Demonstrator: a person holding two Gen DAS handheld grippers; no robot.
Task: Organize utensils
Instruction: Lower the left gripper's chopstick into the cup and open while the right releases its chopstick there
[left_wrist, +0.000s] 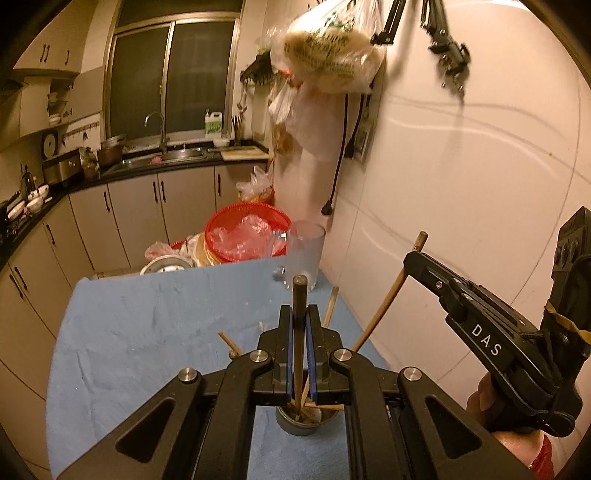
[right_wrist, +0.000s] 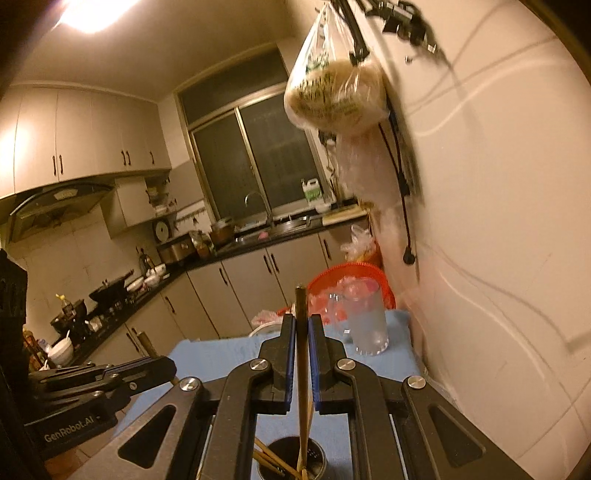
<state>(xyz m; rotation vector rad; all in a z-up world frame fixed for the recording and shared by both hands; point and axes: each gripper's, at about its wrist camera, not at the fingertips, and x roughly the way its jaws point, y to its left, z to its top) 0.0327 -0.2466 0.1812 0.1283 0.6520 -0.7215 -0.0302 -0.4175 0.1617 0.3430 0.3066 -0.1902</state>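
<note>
- Blue-cloth worktop (left_wrist: 147, 332); clear jug (left_wrist: 306, 254) at its far end by the wall, red basket (left_wrist: 243, 221) behind; nothing blocks my grippers.
- I read "DAS" on the right gripper (left_wrist: 415, 258), "GenRobot.AI" on the left in the right view.
- Left gripper (left_wrist: 299, 314) clamps a chopstick (left_wrist: 298, 332) upright, tip down in the cup (left_wrist: 306, 421) just below.
- Right gripper (right_wrist: 303, 325) pinches another chopstick (right_wrist: 302, 369), over the same cup (right_wrist: 291, 461) with more sticks.

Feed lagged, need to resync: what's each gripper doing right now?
Left gripper: shut on a chopstick.
Right gripper: shut on another chopstick.
</note>
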